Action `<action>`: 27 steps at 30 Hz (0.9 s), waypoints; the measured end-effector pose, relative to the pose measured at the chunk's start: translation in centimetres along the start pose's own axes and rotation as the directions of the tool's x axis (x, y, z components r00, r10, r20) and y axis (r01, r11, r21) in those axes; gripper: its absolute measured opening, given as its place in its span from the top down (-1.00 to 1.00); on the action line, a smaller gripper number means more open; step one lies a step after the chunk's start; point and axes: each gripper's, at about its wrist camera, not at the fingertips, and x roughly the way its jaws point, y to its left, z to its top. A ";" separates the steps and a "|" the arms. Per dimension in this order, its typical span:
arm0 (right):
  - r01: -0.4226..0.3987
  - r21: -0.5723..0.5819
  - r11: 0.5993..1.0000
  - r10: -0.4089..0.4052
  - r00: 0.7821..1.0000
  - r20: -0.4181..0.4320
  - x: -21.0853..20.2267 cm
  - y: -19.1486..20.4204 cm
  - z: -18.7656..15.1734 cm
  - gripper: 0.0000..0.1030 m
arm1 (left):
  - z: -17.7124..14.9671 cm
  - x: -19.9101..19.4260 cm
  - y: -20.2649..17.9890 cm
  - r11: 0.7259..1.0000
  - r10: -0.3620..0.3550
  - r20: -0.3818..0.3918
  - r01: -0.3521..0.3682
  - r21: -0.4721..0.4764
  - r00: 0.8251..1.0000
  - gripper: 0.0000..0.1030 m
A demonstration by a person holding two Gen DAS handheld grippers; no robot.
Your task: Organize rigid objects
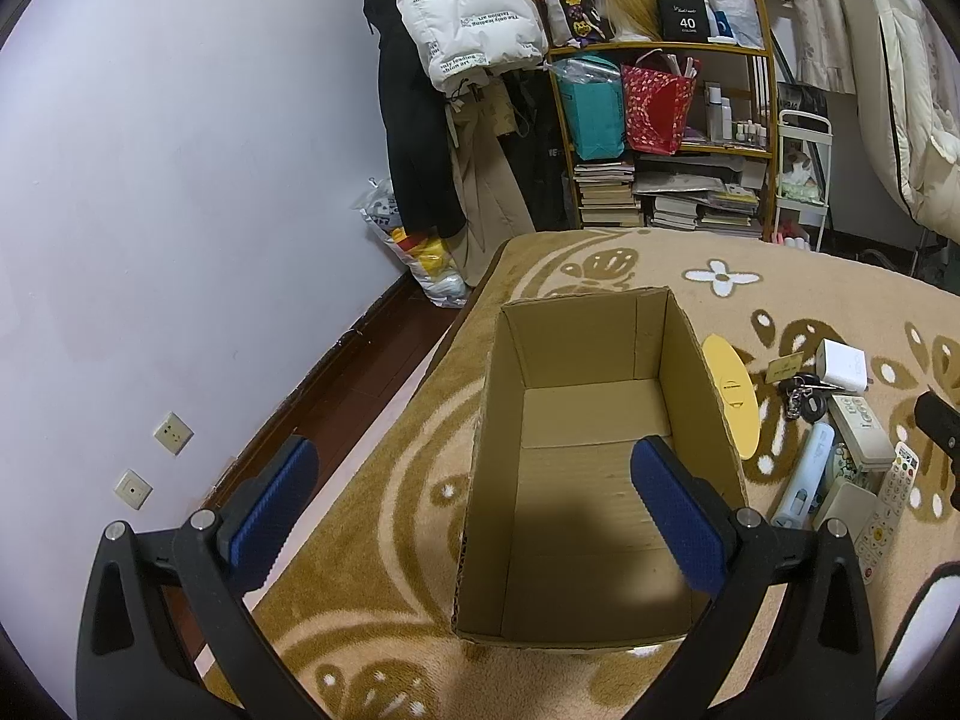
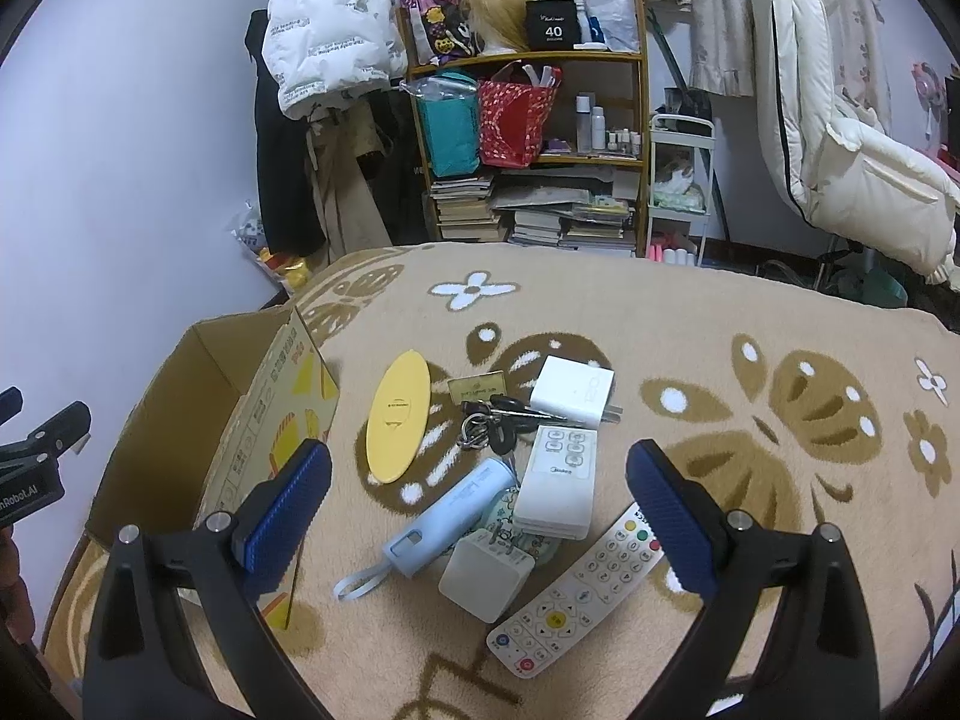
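**Both grippers held wide above an untouched pile and an empty box**

The right gripper [image 2: 479, 504] is being held with its jaws spread wide and nothing between them, hovering over a cluster of small hard items on the patterned blanket [image 2: 720, 324]. Directly below the gap, a pale blue tube-shaped case [image 2: 447, 516] is lying tilted, with a loop strap trailing off its near end; it is judged to be light and smooth, so it would best be taken across its middle, where the blue pads can bear on parallel sides. Touching it, a white cube charger [image 2: 485, 577] is resting on its side; it is compact and stiff, and its flat faces are offering an easy hold. A small white remote [image 2: 559, 483] is lying just beyond, partly over a round patterned item, and a long white remote [image 2: 579, 591] is lying just beside the right finger; both are being judged thin and low, needing a pinch across the narrow width. Farther out, a bunch of keys [image 2: 495, 420] is likely to dangle and slip, a white plug adapter [image 2: 573, 390] is blocky, and a flat yellow oval [image 2: 399, 417] is sitting too low for an easy pinch.

The left gripper [image 1: 474, 516] is likewise being held wide apart and empty, above the open cardboard box [image 1: 489, 420], which stands just left of the pile.
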 end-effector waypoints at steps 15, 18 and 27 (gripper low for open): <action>0.003 -0.004 1.000 -0.003 1.000 -0.004 0.0 -0.1 -0.1 -1.00 | 0.0 0.1 -0.1 1.000 -0.005 -0.023 0.006 0.010 1.000 -1.00; 0.003 -0.004 1.000 -0.003 1.000 -0.005 0.1 0.1 -0.1 -1.00 | 0.0 0.2 -0.1 1.000 -0.004 -0.023 0.005 0.009 1.000 -1.00; 0.005 -0.007 1.000 -0.005 1.000 -0.004 0.1 0.1 -0.1 -1.00 | 0.0 0.3 0.0 1.000 -0.007 -0.029 0.007 0.011 1.000 -1.00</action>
